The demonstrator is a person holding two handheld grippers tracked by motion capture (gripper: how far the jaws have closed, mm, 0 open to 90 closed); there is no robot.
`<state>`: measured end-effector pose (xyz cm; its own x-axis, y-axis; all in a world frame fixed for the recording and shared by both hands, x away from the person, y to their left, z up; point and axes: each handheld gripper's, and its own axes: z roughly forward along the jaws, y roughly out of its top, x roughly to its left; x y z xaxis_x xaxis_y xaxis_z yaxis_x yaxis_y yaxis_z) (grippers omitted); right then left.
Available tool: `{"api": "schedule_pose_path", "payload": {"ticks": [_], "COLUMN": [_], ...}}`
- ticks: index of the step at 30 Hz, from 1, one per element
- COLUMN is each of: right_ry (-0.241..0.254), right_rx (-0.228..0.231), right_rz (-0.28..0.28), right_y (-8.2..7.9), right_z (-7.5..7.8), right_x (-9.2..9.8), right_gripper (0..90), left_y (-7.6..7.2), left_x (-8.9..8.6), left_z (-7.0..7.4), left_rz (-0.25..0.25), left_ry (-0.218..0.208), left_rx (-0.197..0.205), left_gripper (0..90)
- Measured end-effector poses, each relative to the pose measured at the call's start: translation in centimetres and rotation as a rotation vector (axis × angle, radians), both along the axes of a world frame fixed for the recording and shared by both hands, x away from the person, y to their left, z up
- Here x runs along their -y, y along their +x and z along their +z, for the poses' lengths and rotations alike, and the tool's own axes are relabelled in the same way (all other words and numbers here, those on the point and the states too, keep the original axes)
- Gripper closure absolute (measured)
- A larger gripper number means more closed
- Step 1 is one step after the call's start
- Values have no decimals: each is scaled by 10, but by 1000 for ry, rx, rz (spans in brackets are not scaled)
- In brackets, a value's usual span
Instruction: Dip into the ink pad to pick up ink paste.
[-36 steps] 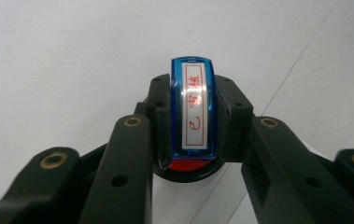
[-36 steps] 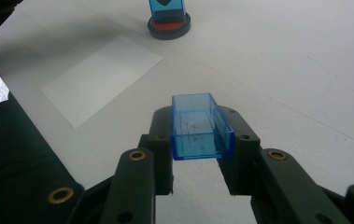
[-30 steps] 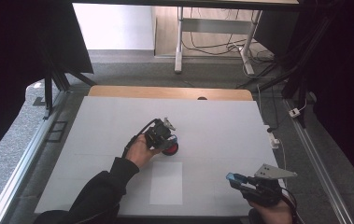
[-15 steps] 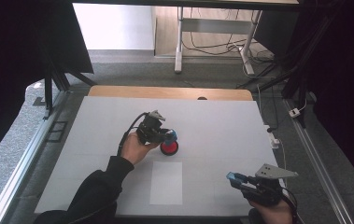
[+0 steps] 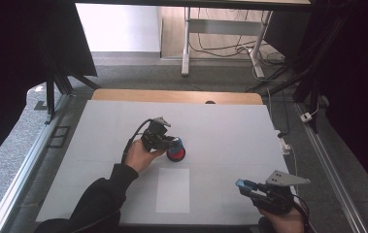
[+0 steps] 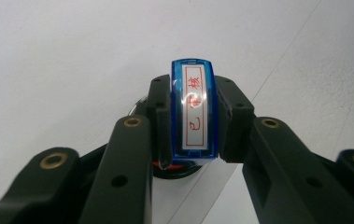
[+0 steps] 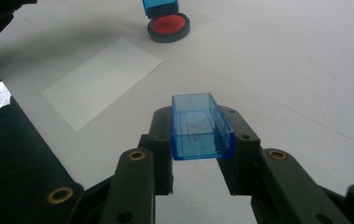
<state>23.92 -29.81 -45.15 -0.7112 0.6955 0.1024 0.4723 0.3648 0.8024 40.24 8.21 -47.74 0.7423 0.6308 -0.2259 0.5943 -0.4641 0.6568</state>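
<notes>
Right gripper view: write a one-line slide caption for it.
Right gripper clamps a clear blue stamp cap above the white table; beyond lie a paper sheet and red ink pad.

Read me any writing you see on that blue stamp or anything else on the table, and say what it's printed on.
"已审核", red characters in a red frame on the white label of the blue stamp clamped in the left gripper; glare blurs the middle character, so that one is my best reading.
Blue cap in the right gripper: faint marks inside, unreadable.
White paper and red ink pad: no writing.
</notes>
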Motion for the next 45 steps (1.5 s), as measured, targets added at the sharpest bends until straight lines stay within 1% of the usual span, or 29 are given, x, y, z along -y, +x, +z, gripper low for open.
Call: {"api": "schedule_pose_path", "payload": {"ticks": [4,9,13,15,16,18,21,27,32,34,36,38,43,45], "right_ry": [0,0,1,2,2,1,4,4,4,4,3,1,-3,-8], "right_rx": [0,0,0,-1,-1,-1,-3,-1,-3,-2,-2,-2,-4,-3], "right_rz": [1,1,0,0,1,1,3,3,2,3,4,3,13,13], "right_y": [0,0,0,0,0,0,0,0,0,0,0,0,0,0], "right_z": [0,0,0,0,0,0,0,0,0,0,0,0,0,0], "right_x": [0,0,0,0,0,0,0,0,0,0,0,0,-1,-1], "right_gripper": [682,682,682,682,682,681,682,682,682,681,682,682,682,682], "left_y": [1,2,5,5,6,5,2,-6,-12,-13,-13,-11,-2,0], "left_x": [2,3,3,3,3,4,8,19,25,28,28,25,14,11], "left_z": [-3,-7,-11,-12,-12,-12,-11,-8,-7,-7,-7,-7,-9,-10], "left_rz": [-4,3,12,17,18,13,2,-19,-22,-22,-19,-18,-14,-10], "left_ry": [11,20,30,18,20,34,65,146,194,209,207,192,114,90], "left_rx": [-4,-4,-14,-19,-21,-12,18,85,122,131,127,114,49,31], "left_gripper": [704,704,704,704,705,705,706,707,708,708,708,707,707,707]}}
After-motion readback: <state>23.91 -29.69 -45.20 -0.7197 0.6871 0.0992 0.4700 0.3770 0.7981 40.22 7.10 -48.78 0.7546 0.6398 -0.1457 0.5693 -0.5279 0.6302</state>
